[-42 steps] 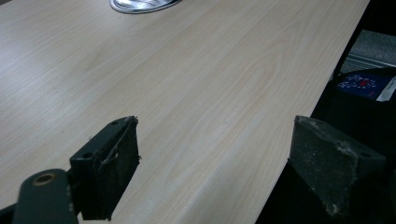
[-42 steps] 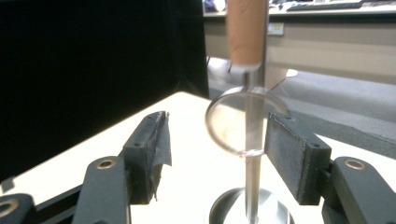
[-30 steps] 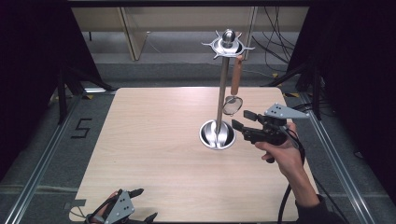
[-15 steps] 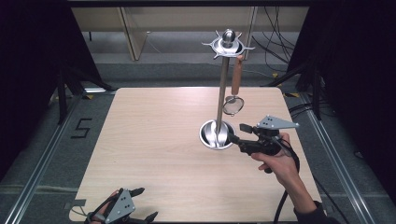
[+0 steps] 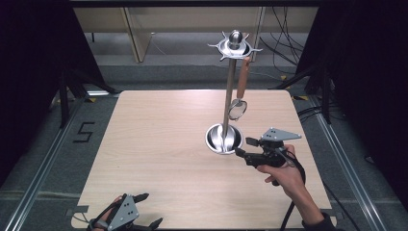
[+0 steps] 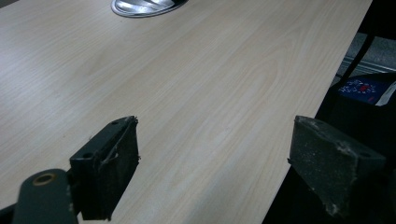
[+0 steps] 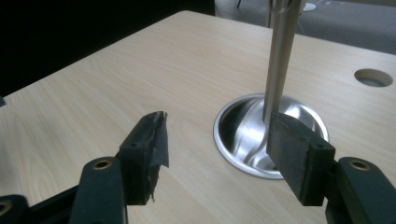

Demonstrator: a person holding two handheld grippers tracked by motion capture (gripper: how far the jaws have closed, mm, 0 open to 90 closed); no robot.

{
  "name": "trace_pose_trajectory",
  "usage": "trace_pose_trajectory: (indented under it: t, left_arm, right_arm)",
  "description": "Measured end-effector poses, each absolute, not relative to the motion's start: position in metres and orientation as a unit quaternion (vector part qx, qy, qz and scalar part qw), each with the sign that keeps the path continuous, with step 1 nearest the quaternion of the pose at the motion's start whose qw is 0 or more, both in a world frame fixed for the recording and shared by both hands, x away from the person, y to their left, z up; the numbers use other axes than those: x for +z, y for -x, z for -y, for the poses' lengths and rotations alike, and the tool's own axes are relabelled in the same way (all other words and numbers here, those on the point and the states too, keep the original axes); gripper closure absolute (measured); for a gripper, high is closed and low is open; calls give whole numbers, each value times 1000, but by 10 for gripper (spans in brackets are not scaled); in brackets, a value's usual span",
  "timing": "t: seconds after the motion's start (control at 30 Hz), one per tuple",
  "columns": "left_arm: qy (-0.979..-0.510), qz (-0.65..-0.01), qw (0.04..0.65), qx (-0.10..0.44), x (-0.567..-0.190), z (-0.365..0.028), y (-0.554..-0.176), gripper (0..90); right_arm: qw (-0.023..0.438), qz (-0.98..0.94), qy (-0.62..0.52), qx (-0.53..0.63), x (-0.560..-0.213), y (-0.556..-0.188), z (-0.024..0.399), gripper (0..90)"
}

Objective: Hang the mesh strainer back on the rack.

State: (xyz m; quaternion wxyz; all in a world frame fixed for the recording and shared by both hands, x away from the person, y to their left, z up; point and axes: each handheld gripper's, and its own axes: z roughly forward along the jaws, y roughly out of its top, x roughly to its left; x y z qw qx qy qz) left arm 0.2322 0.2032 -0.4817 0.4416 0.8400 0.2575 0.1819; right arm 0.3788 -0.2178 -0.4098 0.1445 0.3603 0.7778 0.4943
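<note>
Just ahead of the right claw (image 5: 246, 148), whose jaws stand spread and empty, a polished steel stand (image 5: 227, 101) rises from a dished round base (image 7: 271, 135), a wooden-handled ladle (image 5: 239, 94) hanging from its crown. It looks rigid, slick and top-heavy, best gripped low on the pole. Well back at the pale wood-grain surface (image 5: 159, 144) edge, the left claw (image 5: 146, 211) is likewise spread, empty.

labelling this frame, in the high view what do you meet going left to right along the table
left hand-held gripper at the near edge → round metal base of the utensil stand → spoon hanging from the stand's top → right hand-held gripper, open, beside the base
</note>
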Motion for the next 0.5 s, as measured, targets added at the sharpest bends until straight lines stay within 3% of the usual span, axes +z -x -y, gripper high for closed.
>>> trace_pose_trajectory:
  t: [0.5]
  left_arm:
    - [-840, -255, 437, 195, -482, -206, -231, 152]
  right_arm:
    - [117, -797, -371, 463, -434, -371, 215, 378]
